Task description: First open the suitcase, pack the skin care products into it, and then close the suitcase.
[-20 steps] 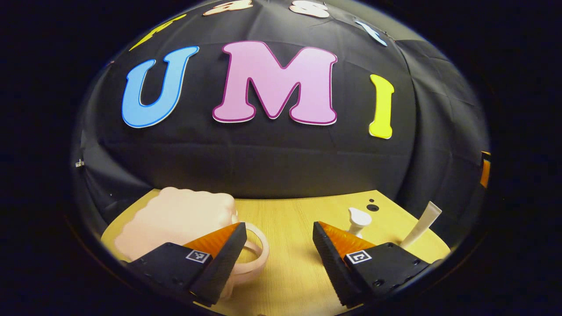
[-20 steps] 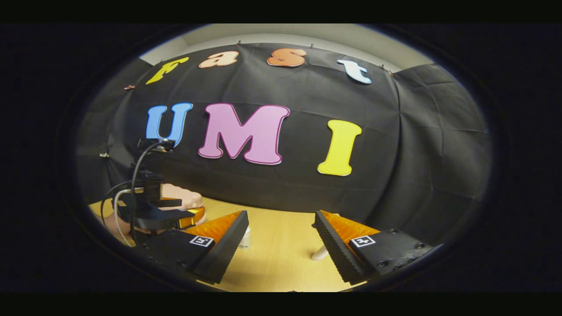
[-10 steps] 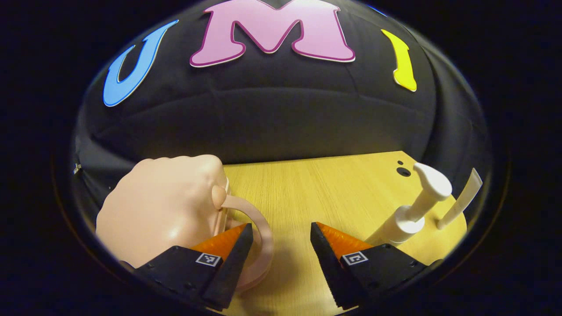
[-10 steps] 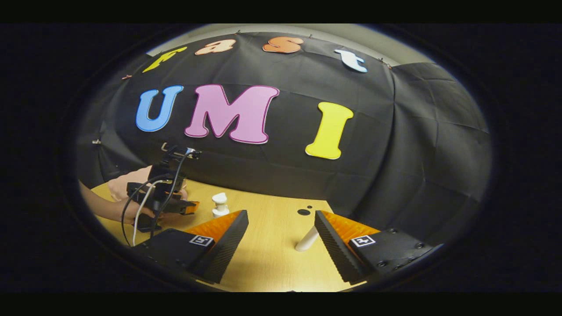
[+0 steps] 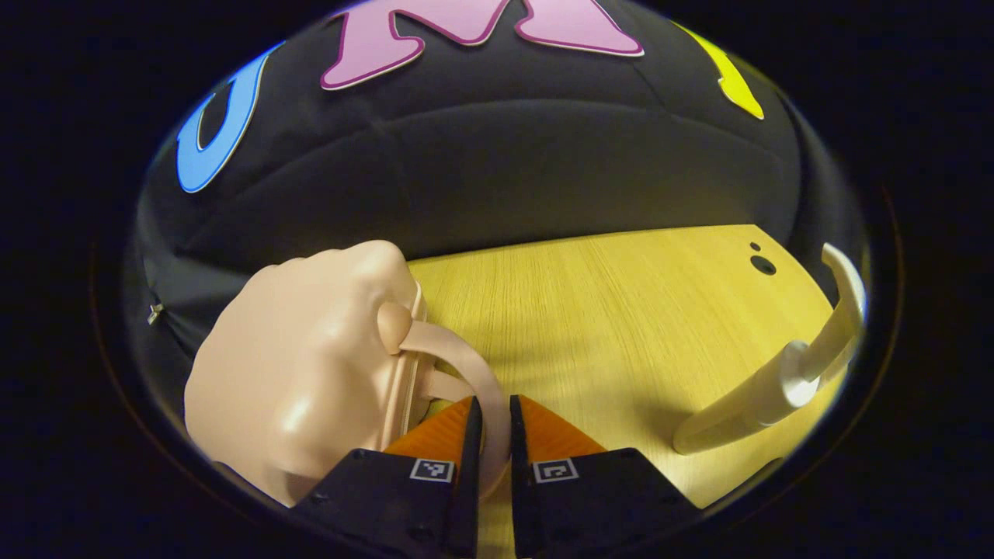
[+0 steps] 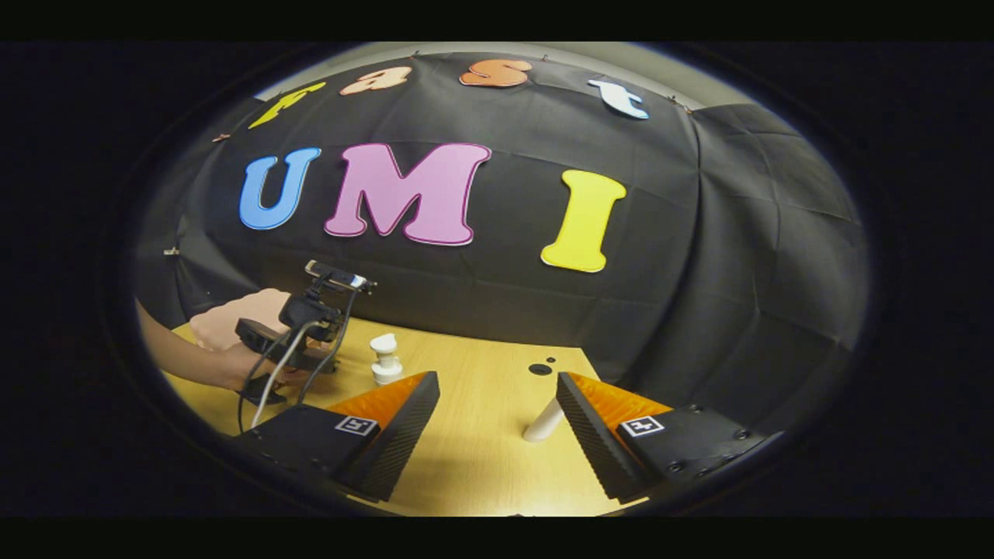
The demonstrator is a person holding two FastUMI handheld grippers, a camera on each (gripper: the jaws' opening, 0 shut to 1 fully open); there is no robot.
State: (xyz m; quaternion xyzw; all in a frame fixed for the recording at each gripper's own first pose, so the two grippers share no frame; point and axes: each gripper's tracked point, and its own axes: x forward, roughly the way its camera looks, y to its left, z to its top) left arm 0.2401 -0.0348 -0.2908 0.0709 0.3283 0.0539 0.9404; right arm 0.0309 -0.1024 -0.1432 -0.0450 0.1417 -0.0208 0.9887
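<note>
In the left gripper view, the pink suitcase (image 5: 303, 373) lies closed on the table (image 5: 613, 310) at about ten o'clock from the left tongs (image 5: 491, 442), its rounded shell bulging toward the left edge. Its handle (image 5: 466, 373) arches out of the shell's near side toward four o'clock and runs straight down into the tongs. The two fingers stand nearly together with the loop of the handle between them, so the left tongs look clenched on the handle. The loop's long axis runs roughly twelve to six, in line with the fingers, so any lift here would act on the handle's end of the case. At three o'clock from these tongs the white pump bottle (image 5: 769, 392) rises from the table, well apart from the suitcase.

In the right gripper view, a hand (image 6: 233, 365) holds that other gripper at about ten o'clock, over by the suitcase (image 6: 233, 322). The pump bottle (image 6: 384, 359) stands at eleven o'clock from the right tongs (image 6: 497, 435). A white tube (image 6: 543, 421) leans on the table at about one o'clock, just ahead of the right-hand finger. The right tongs are released, fingers wide, nothing between them.

My judgement: opening the case falls to the left side, which already has the handle. The right tongs are nearer both skin care products, the tube first.
</note>
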